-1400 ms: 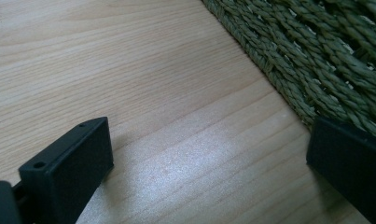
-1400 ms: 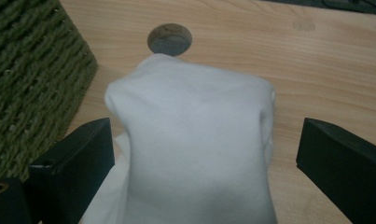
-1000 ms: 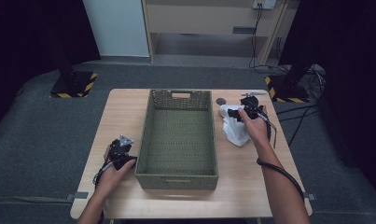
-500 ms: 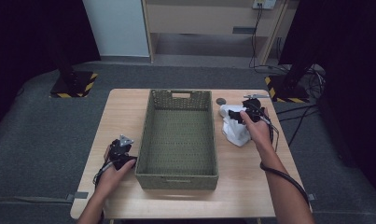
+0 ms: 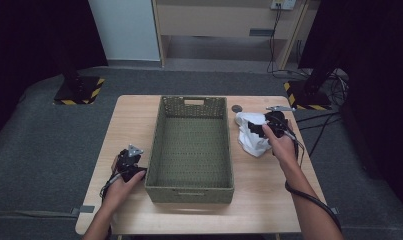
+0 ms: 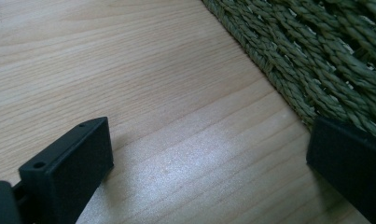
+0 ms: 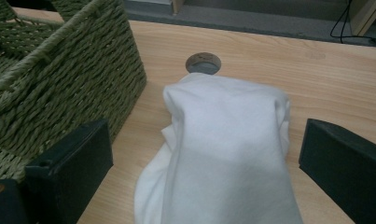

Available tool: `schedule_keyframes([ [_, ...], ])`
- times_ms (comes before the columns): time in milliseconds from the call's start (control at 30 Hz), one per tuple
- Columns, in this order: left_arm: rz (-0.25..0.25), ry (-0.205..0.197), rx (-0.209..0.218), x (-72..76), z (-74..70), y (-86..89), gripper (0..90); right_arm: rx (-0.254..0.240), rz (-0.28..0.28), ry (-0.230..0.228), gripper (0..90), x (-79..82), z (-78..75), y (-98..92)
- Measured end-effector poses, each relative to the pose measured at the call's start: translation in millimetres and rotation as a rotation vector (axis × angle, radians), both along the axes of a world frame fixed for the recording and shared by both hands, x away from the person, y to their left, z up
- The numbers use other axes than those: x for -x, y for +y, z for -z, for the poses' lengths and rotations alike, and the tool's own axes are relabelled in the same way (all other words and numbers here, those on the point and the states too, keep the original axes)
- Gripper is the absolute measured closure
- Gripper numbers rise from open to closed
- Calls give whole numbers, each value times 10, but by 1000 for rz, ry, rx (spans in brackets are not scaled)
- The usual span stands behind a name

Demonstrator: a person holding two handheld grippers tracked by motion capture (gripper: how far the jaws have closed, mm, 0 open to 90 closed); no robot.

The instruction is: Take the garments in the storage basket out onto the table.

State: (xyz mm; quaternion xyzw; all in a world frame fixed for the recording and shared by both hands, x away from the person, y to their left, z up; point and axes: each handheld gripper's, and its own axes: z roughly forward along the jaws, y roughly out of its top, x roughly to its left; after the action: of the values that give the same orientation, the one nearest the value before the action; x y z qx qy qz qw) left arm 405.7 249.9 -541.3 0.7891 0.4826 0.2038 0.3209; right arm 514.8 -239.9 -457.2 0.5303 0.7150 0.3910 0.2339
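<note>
- High view: my right gripper (image 5: 270,126) sits over the white cloth (image 5: 251,138), which lies crumpled on the table (image 5: 269,200) just right of the woven basket (image 5: 191,186). My left gripper (image 5: 129,162) rests at the basket's near-left corner, well apart from the cloth, so the right hand is the nearer one.
- Left gripper view: my jaws stand wide apart and hold nothing, with bare tabletop between them and the basket wall (image 6: 316,51) beside the right jaw.
- Right gripper view: my jaws are spread wide on either side of the cloth (image 7: 223,154) and not yet closed on it. Its long axis runs straight away from me, toward a round cap (image 7: 203,62) set in the table.
</note>
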Motion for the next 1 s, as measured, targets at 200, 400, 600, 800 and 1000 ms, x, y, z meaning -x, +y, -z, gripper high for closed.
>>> schedule_keyframes([
  [200, 0, 0, 0, 0, 0, 0, 0, -7, -19, -19, 27, 108, -23, -1],
  [400, 0, 0, 0, 0, 0, 0, 0, -7, -36, -32, 25, 237, -32, 8],
  [600, 0, 0, 0, 0, 0, 0, 0, -26, -40, -38, 25, 357, 0, 3],
  [800, 0, 0, 0, 0, 0, 0, 0, -24, -51, -46, 25, 476, 4, -10],
  [1000, 0, 0, 0, 0, 0, 0, 0, -16, -61, -48, 24, 594, 34, -19],
])
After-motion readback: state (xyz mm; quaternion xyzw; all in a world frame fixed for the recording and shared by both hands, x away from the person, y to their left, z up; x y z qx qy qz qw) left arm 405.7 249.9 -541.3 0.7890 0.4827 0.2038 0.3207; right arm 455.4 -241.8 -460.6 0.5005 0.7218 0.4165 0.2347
